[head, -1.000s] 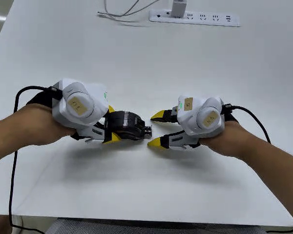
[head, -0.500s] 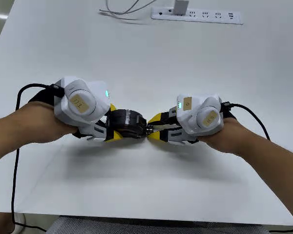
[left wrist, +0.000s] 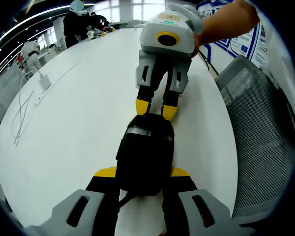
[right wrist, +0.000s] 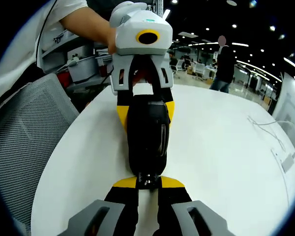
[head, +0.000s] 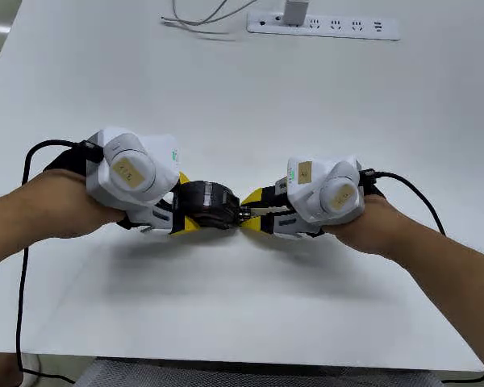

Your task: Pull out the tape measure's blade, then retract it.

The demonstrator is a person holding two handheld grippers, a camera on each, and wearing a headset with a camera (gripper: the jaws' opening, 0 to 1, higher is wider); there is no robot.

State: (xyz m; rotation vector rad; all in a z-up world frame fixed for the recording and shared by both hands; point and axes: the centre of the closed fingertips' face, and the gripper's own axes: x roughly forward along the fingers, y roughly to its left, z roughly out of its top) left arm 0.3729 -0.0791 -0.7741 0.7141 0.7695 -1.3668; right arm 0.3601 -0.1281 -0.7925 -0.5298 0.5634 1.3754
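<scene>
Two grippers, one black tape measure point(head: 207, 205): left gripper point(head: 185, 203) clamped round the case, right gripper point(head: 249, 211) pinching the blade tip point(right wrist: 148, 180). One power strip point(head: 331, 27) at far edge. Gripper stickers point(head: 129, 172) unreadable.

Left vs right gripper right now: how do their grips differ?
The left gripper clamps the tape measure across its case, jaws spread wide; the right gripper pinches just the blade hook at the case mouth, jaws nearly together. Left holds the bulk, right a small tab. Shared: both shut, yellow-tipped, facing each other.
</scene>
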